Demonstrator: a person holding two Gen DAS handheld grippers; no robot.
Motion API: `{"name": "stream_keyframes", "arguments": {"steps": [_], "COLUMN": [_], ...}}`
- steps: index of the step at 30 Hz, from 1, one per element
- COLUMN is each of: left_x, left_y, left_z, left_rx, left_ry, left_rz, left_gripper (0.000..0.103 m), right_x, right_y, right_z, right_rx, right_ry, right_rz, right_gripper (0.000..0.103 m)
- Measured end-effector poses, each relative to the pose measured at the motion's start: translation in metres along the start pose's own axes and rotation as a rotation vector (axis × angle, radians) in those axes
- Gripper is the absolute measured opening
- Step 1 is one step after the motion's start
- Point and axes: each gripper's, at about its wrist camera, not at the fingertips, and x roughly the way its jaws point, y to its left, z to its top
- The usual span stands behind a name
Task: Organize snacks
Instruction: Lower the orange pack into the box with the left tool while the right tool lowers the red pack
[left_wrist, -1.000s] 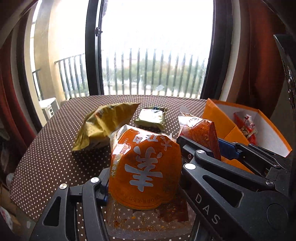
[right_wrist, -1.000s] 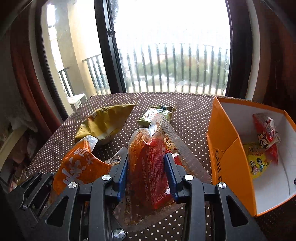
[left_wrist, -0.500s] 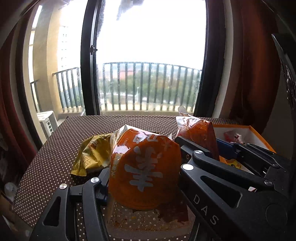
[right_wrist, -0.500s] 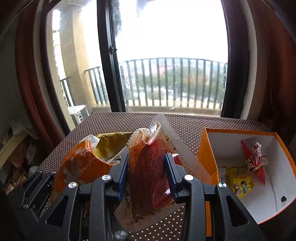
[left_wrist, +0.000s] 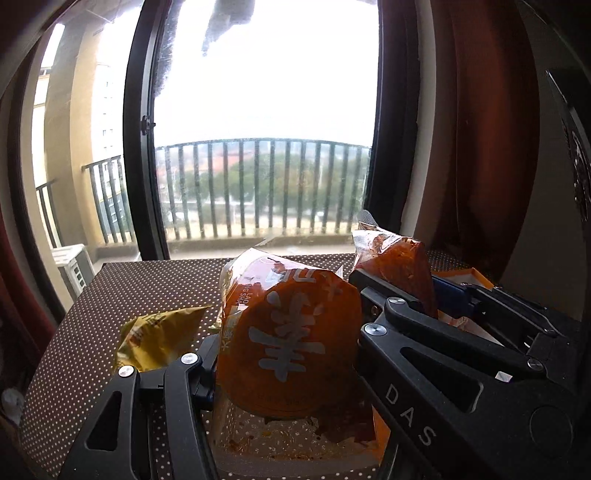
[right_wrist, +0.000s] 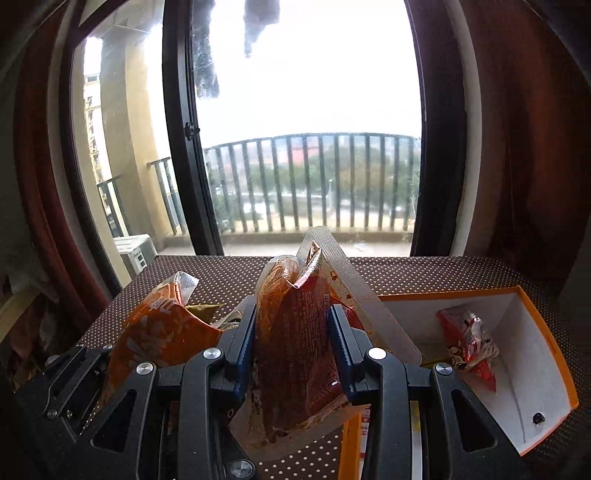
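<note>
An orange snack packet (left_wrist: 291, 343) printed with a large pale character is held clamped in the left tongs (left_wrist: 284, 354), raised above the dotted tabletop (left_wrist: 147, 288). A red sauce-streaked packet (right_wrist: 295, 339) is gripped between the blue-padded fingers (right_wrist: 243, 332) of the right tongs (right_wrist: 291, 343), standing roughly upright. In the left wrist view the right tongs are seen at 3 o'clock of the orange packet, just beside it — the two tools crowd each other closely. A crumpled yellow bag (left_wrist: 159, 336) is left on the tabletop at 9 o'clock of the orange packet, partly hidden by the left finger. In the right wrist view an open orange box (right_wrist: 554, 354) with a white interior is placed at 3 o'clock of the red packet; a small red-and-white sachet (right_wrist: 467, 339) is seen inside it — leaning on the far wall. The box's near-left corner is blocked by the right finger. A balcony railing (right_wrist: 314, 184) is visible behind the glass at 12 o'clock.
</note>
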Motion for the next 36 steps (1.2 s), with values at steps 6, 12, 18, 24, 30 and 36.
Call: {"name": "stream_keyframes", "arguments": {"steps": [6,12,18,24,30,36], "left_x": [0.012,0.030,0.049,0.066,0.076,0.095], "left_y": [-0.022,-0.046,-0.072,-0.098,-0.122,-0.143], "left_z": [0.008,0.016,0.023,0.022,0.009,-0.001], "left_rx": [0.041,0.069,0.106,0.140,0.161,0.214], "left_ry": [-0.002,0.003,0.024,0.044,0.085,0.169], "left_rz": [-0.033,-0.081,-0.143,-0.211,-0.262,-0.275], "left_gripper": [0.061,0.061,0.061,0.061,0.061,0.061], "right_x": [-0.004,-0.007,-0.011,-0.016,-0.020,-0.018], "right_y": [-0.029,-0.055,-0.085,-0.116,-0.145,-0.171], "right_z": [0.003,0.004,0.001,-0.005,-0.017,-0.030], "right_rx": [0.039,0.071,0.108,0.141,0.180,0.233], "right_ry": [-0.017,-0.030,-0.029,-0.030,-0.004,0.025], "right_rz": [-0.031,-0.073,-0.131,-0.199,-0.257,-0.287], "right_gripper": [0.040,0.040,0.040,0.040,0.041,0.040]}}
